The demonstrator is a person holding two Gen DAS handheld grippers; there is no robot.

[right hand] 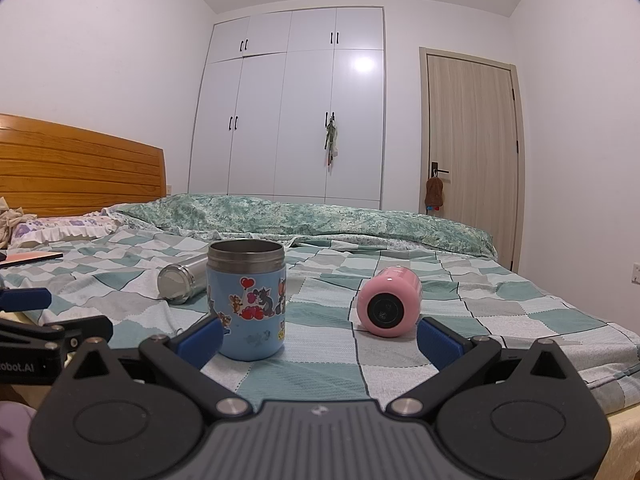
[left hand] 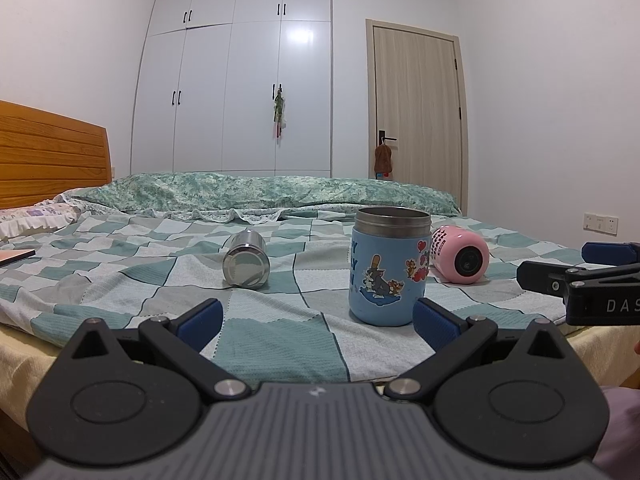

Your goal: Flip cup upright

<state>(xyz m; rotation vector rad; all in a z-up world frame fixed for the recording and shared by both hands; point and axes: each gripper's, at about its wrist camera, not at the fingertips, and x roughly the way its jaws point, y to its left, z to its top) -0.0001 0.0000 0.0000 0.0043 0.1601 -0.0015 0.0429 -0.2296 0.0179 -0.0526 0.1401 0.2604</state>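
A blue cartoon cup [left hand: 386, 268] [right hand: 247, 300] stands upright on the checked bedspread, mouth up. A pink cup [left hand: 460, 254] [right hand: 390, 302] lies on its side to its right, base toward me. A steel cup [left hand: 246, 260] [right hand: 180, 282] lies on its side to the left. My left gripper [left hand: 316, 320] is open and empty, just short of the blue cup. My right gripper [right hand: 320, 336] is open and empty, between the blue and pink cups, near the bed's edge. The right gripper also shows in the left wrist view [left hand: 576, 268].
The bed [left hand: 120, 280] has a wooden headboard [left hand: 52, 152] at left, a pillow [right hand: 60, 228] and a folded green quilt [right hand: 320, 216] behind the cups. A flat book [right hand: 32, 258] lies at left. White wardrobe and door stand beyond.
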